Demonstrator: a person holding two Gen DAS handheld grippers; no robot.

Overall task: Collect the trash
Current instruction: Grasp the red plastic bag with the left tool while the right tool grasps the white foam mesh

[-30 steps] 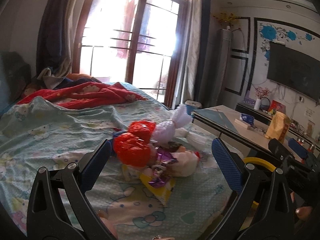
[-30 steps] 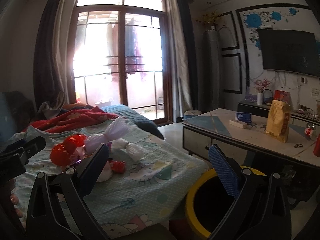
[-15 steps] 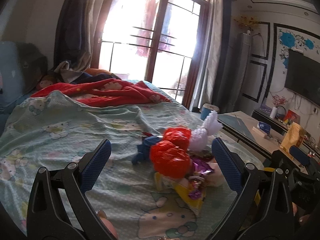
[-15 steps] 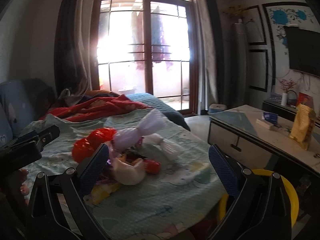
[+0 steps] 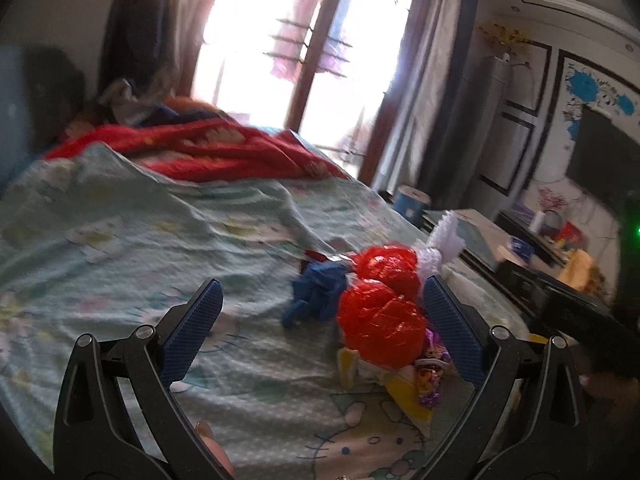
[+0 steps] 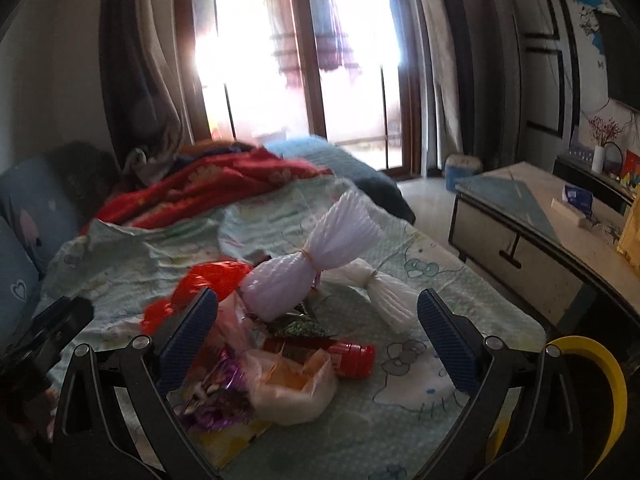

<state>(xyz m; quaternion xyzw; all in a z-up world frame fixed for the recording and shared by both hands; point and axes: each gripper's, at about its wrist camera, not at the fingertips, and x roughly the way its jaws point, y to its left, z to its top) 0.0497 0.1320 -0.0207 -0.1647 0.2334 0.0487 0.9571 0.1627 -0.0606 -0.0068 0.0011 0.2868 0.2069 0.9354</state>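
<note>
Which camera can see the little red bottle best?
The right wrist view: the red bottle lies in plain sight on the bed sheet, between the open fingers. The left wrist view doesn't show it; red plastic bags block that spot.

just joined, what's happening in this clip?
A person holds two claws over a bed strewn with trash. Left claw is open, facing the red plastic bags. Right claw is open above a white foam net and red bottle. Nothing is gripped. A yellow-rimmed bin sits beside the bed.
</note>
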